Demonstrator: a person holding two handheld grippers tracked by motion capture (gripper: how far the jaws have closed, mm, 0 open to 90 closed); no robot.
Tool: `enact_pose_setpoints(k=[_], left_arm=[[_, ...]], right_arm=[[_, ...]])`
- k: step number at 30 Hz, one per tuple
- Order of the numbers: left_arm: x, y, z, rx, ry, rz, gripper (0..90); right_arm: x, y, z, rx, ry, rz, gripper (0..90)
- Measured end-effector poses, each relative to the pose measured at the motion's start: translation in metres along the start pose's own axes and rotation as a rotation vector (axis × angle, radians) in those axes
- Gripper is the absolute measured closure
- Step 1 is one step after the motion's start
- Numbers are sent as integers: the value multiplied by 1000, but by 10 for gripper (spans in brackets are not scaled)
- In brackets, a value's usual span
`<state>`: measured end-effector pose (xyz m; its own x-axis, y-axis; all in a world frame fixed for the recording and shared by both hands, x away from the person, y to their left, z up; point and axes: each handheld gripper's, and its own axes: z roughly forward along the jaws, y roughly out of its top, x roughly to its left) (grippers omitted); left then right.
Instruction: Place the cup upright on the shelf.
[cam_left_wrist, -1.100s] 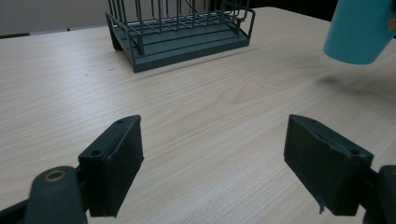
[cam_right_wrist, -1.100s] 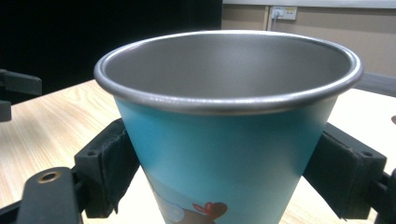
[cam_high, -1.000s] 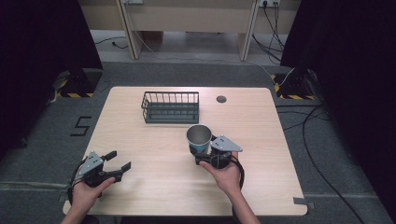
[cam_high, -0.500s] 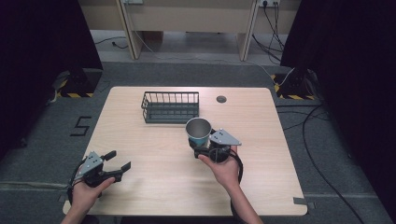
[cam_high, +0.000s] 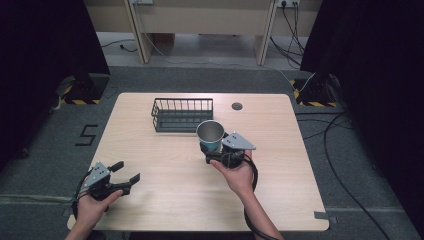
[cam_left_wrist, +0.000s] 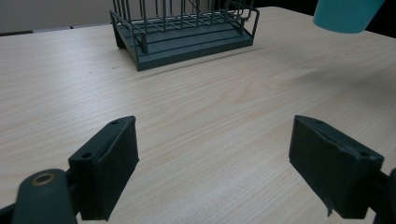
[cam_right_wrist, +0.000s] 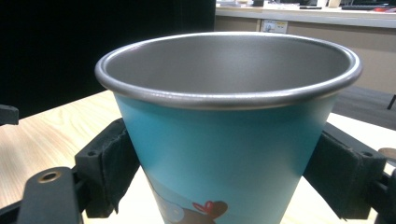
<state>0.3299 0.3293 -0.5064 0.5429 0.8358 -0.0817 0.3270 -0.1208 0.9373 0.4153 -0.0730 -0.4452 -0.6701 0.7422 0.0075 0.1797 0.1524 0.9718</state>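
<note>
The right gripper (cam_high: 216, 150) is clamping the teal cup (cam_high: 210, 135) upright between its jaws; keeping it level matters, with the wire rack (cam_high: 182, 114) just ahead. The left gripper (cam_high: 122, 178) is resting wide open.

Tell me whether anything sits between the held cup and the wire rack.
Nothing visible does. The right gripper holds the cup above the table, just in front of the rack. Only bare wood lies between them, and the left gripper sits far off to the side.
</note>
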Motion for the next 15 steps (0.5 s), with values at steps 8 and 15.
enact_pose_setpoints(k=[8,15], left_arm=[[0,0,0,0,1,-1,151],[0,0,-1,0,0,-1,151]], right_arm=[[2,5,8,-2,2,-2,174],[3,12,15,-9,6,-7,174]])
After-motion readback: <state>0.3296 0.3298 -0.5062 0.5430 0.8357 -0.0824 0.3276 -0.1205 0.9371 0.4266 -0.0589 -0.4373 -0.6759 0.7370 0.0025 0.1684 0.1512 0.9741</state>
